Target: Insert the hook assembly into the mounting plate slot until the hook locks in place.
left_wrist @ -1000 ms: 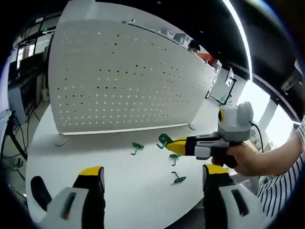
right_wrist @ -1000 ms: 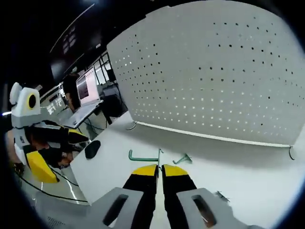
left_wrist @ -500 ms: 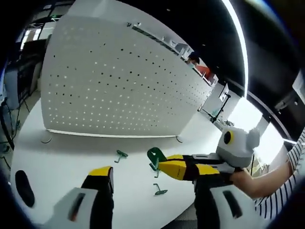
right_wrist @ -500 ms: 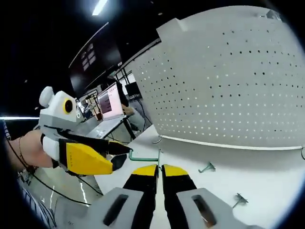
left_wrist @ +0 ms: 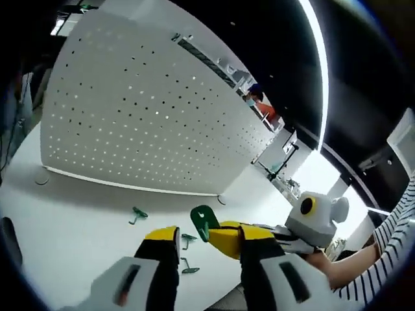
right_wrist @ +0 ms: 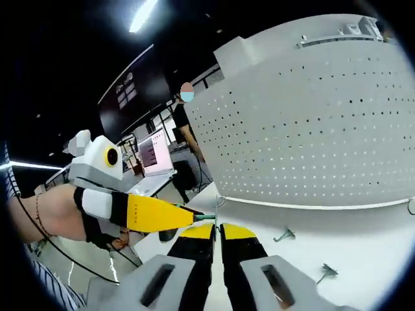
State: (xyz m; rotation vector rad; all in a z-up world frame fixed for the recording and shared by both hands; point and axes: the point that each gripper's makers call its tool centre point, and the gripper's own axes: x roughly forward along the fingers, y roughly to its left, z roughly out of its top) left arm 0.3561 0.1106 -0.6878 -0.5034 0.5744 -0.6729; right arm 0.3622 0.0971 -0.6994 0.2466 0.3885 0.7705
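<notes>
1. Office-type room, dark ceiling with light strips; white table (left_wrist: 78,220) carries a big white perforated panel (left_wrist: 142,123) standing upright, seen in both views (right_wrist: 311,129).
2. Left gripper view, from 9 o'clock across: pegboard foot at the panel's lower left corner, then loose green hooks on the table — one (left_wrist: 137,214) near centre-left, two more (left_wrist: 188,240) just beside the left jaw tip.
3. Left gripper (left_wrist: 204,243) rises from 6 o'clock, yellow-tipped jaws apart, with nothing clamped between them.
4. Between those jaws sits the green hook (left_wrist: 203,219), its round end up, pinched by the right gripper (left_wrist: 224,236), which enters from 3 o'clock; a hand (left_wrist: 324,265) and a striped sleeve (left_wrist: 382,259) at 4 o'clock.
5. Right gripper view, 9 o'clock: a hand (right_wrist: 55,214) holds the left gripper (right_wrist: 178,217), whose yellow jaw reaches to the hook's green stem (right_wrist: 206,216).
6. Centre, 6 o'clock: right gripper (right_wrist: 217,232), jaws pressed together on the hook, stem sticking out at 10 o'clock; hook is held above the table, well apart from the panel.
7. At 4 o'clock: two loose green hooks (right_wrist: 283,234) and (right_wrist: 327,272) on the table (right_wrist: 363,246).
8. Background at 10 o'clock: person standing by a monitor (right_wrist: 154,152).
</notes>
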